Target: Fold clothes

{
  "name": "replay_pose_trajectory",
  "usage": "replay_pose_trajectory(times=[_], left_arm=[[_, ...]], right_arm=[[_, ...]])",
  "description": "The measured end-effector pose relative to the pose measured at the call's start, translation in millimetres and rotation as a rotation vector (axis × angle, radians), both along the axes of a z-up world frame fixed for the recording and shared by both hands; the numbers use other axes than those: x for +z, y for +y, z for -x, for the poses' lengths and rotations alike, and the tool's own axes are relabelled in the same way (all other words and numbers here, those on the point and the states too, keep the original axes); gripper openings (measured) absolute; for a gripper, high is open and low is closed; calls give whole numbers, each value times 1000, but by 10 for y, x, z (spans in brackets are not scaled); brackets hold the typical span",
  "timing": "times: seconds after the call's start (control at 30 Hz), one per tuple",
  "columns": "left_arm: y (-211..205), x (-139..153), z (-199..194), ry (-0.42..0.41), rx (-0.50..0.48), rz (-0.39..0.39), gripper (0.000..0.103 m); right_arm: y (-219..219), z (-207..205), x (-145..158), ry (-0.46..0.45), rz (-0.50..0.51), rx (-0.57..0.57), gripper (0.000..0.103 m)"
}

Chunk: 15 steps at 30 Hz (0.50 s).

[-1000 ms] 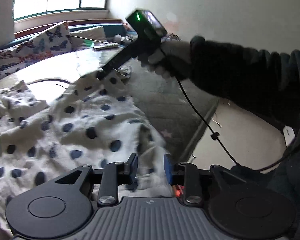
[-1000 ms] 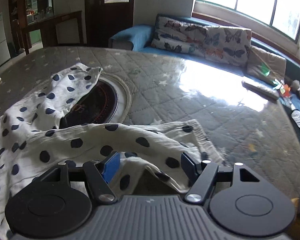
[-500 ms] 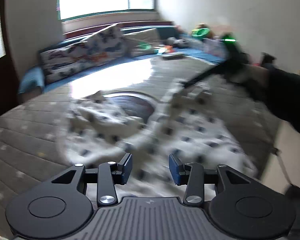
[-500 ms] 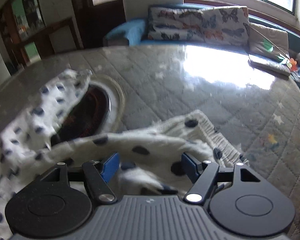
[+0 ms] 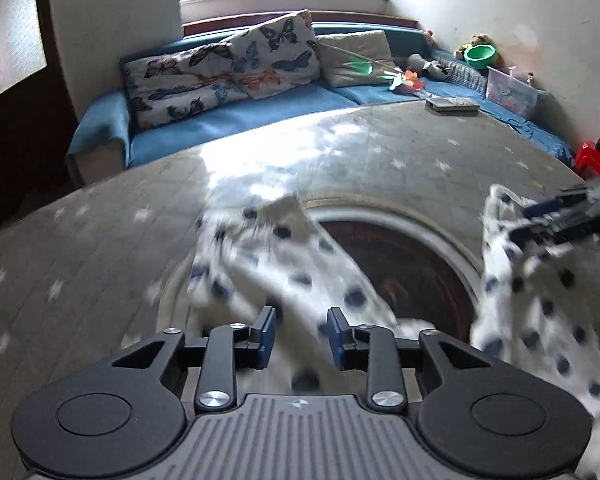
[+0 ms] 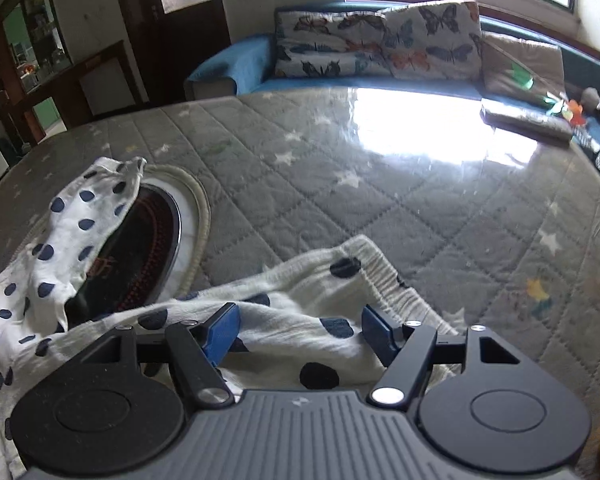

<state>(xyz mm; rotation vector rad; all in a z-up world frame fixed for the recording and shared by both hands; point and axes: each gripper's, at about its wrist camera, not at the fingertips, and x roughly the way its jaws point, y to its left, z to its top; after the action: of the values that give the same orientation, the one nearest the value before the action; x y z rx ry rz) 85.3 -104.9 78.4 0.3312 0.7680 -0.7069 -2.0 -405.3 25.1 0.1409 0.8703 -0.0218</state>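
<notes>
Presently: white navy-spotted cotton garment [image 6: 300, 344] lying between spread pads of right gripper [image 6: 298, 334], hem at 12 o'clock; left gripper [image 5: 300, 334] open, narrower, over blurred leg running toward 11 o'clock.

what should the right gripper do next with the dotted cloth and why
Probably close the right gripper on the white, navy-dotted cloth garment. Its blue-padded fingers stand open either side of a raised fold near the ribbed hem, with nothing gripped yet. The left gripper is open too.

The left gripper [image 5: 300, 338] is now swung round over the garment [image 5: 300, 276], facing the sofa [image 5: 228, 116]. Its jaws are spread wider than before. The right gripper [image 6: 300, 334] is pushed further onto the waistband [image 6: 384, 276].
</notes>
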Motion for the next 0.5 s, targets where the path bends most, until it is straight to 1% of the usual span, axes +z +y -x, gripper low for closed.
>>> replay_pose_trajectory(times=[0.13,0.23,0.37,0.4,0.5], left_arm=[[-253,-134,-330,16,8,31,25],[-430,-275,-518,38,-1,22,23],[-612,-464,-647,77,-11,-4,23],[-625,-479,-655,62,-21,7,23],[-668,-505,-697,33,-26,4,23]], right_arm=[[32,-16,10,-12,29,21,69],[60,-27,60,-32,47,38,69],[67,-80,64,-14,61,55,69],[65,-94,56,-9,65,56,69],[45,-144,12,10,60,62,69]])
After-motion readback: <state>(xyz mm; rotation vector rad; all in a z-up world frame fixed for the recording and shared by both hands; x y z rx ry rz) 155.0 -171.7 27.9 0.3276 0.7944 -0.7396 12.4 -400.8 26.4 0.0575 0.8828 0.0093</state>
